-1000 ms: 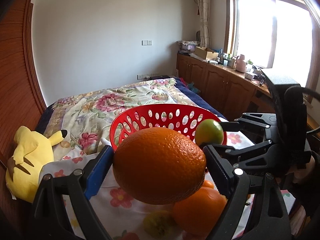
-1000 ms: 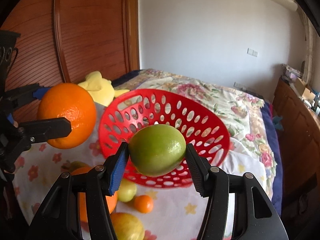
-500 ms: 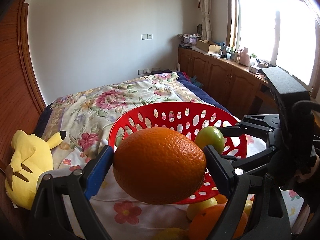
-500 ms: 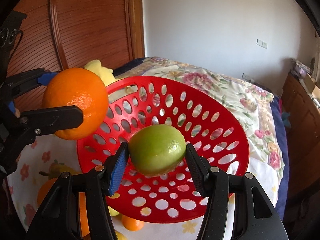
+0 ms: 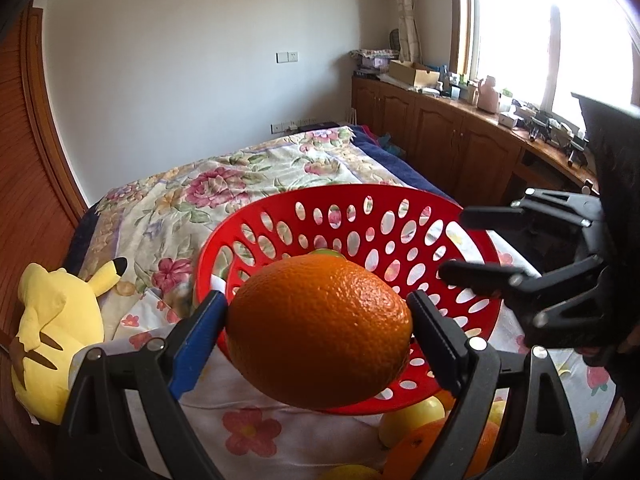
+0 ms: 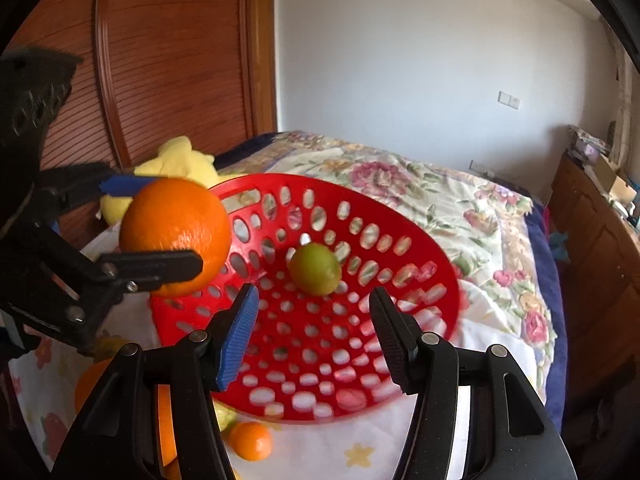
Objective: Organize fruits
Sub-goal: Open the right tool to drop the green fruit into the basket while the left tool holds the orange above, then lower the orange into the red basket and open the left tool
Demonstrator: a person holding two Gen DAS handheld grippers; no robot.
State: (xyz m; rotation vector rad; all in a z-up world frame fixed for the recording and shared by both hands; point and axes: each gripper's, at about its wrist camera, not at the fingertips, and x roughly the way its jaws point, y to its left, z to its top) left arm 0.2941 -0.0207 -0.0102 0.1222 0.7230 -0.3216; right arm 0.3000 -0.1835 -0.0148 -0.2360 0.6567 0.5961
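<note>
A bed covered in a floral quilt [image 5: 248, 176] fills the room, with a white flowered cloth [image 5: 248, 432] spread over its near end; on that cloth sits a red perforated basket [image 6: 400, 360], tilted so its open bowl faces the right wrist camera; a yellow plush toy [image 5: 52, 320] lies to the left of the basket, against the wooden panelling; the left gripper [image 5: 318, 322] hangs over the basket's near rim, its fingers closed against both sides of a large orange [image 5: 320, 332], which is held in the air; the right gripper [image 6: 314, 338] is over the basket with its fingers spread wide apart and nothing between them; a green fruit [image 6: 315, 269] lies apart from those fingers, inside the basket against its perforated wall; loose fruit lies on the cloth beside and partly under the basket's near edge, including a small orange [image 6: 251, 441] and a yellow fruit [image 5: 412, 420].
</note>
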